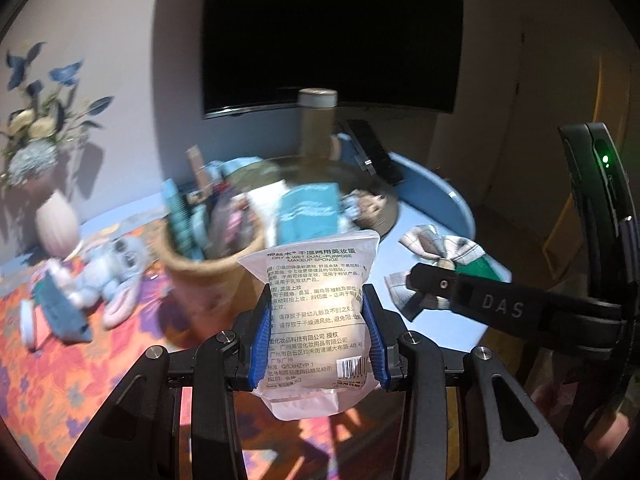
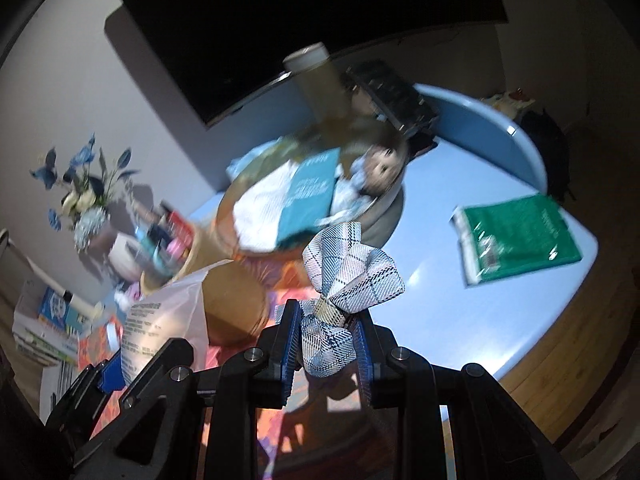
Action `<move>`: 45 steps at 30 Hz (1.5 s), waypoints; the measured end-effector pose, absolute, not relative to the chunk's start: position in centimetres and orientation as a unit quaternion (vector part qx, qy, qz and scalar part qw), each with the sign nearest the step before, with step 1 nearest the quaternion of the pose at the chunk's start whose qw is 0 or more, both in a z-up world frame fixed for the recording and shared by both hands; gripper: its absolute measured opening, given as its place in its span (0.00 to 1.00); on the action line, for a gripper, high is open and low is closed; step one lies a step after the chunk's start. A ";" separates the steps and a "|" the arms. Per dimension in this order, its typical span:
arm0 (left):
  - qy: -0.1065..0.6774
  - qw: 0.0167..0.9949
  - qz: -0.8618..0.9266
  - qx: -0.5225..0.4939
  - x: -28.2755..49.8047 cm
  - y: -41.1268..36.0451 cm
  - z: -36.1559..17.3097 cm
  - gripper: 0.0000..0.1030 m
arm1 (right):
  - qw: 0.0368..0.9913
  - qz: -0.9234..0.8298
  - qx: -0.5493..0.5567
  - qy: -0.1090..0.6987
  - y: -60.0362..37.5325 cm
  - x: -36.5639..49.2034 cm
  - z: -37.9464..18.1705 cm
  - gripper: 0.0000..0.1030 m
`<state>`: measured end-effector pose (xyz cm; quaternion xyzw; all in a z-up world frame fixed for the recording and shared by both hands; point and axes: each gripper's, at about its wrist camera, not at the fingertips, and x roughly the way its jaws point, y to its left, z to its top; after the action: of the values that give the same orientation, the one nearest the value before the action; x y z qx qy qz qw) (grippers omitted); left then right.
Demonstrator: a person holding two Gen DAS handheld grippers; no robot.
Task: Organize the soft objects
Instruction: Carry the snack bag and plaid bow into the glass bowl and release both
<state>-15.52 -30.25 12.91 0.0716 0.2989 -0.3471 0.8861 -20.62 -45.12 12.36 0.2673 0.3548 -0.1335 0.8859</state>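
My left gripper [image 1: 318,300] is shut on a clear packet of makeup sponge [image 1: 316,320] with printed text, held upright above the table. My right gripper [image 2: 326,320] is shut on the lower part of a blue-and-white plaid fabric bow [image 2: 352,272]. In the left wrist view the bow [image 1: 436,244] shows at the right, behind a black finger [image 1: 460,292] of the right gripper. The packet [image 2: 160,320] appears at the lower left of the right wrist view. Ahead sits a round basket [image 2: 384,208] with a white cloth, a teal packet and a small doll [image 2: 380,168] in it.
A brown pot [image 1: 208,280] crammed with items stands just left of the basket. A blue plush bunny [image 1: 108,276] lies on the floral cloth at left. A green packet [image 2: 520,236] lies on the blue table. A tall canister [image 1: 318,120], a flower vase [image 1: 56,220] and a dark screen [image 1: 332,32] stand behind.
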 end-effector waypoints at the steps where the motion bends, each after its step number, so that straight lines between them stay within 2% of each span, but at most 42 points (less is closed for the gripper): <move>1: 0.300 0.883 -0.354 0.067 -15.2 -31.0 13.2 0.36 | 0.887 -0.138 0.266 0.351 -45.6 -20.6 12.7 0.24; 13: 0.291 0.880 -0.374 0.036 -10.9 -36.2 17.2 0.36 | 0.906 -0.142 0.267 0.295 -50.8 -17.2 16.7 0.24; 21: 0.297 0.889 -0.348 0.008 -5.7 -38.6 18.6 0.36 | 0.910 -0.142 0.265 0.285 -53.3 -13.4 17.5 0.24; 24: 0.294 0.894 -0.338 -0.002 -3.8 -38.9 18.4 0.38 | 0.908 -0.135 0.269 0.291 -54.1 -11.4 17.0 0.24; 26: 0.301 0.894 -0.331 -0.005 -2.5 -39.0 18.0 0.50 | 0.908 -0.122 0.277 0.290 -54.5 -10.2 16.4 0.25; 27: 0.305 0.893 -0.331 -0.008 -1.9 -39.1 17.7 0.54 | 0.907 -0.114 0.278 0.294 -54.7 -9.4 16.0 0.29; 28: 0.308 0.892 -0.332 -0.011 -1.5 -39.0 17.4 0.63 | 0.906 -0.105 0.278 0.302 -54.9 -8.7 15.6 0.32; 29: 0.311 0.888 -0.338 -0.018 -1.2 -38.8 17.3 0.74 | 0.903 -0.100 0.281 0.310 -55.2 -8.3 15.2 0.41; 30: 0.313 0.884 -0.348 -0.026 -1.2 -38.6 17.2 0.75 | 0.898 -0.106 0.288 0.315 -55.6 -8.2 14.7 0.56; 31: 0.312 0.880 -0.356 -0.035 -1.2 -38.4 17.2 0.75 | 0.894 -0.118 0.296 0.315 -56.0 -8.5 14.3 0.59; 37: 0.295 0.884 -0.362 -0.026 -2.5 -38.0 18.0 0.75 | 0.887 -0.130 0.315 0.312 -56.8 -10.6 13.2 0.59; 45: 0.266 0.884 -0.383 -0.017 -6.4 -35.9 20.4 0.75 | 0.896 -0.130 0.296 0.303 -54.4 -13.3 14.9 0.59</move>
<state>-6.40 -35.90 20.39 -0.0167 0.2660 -0.3833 0.8843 -13.26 -54.37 14.89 0.2962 0.3032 -0.1296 0.8964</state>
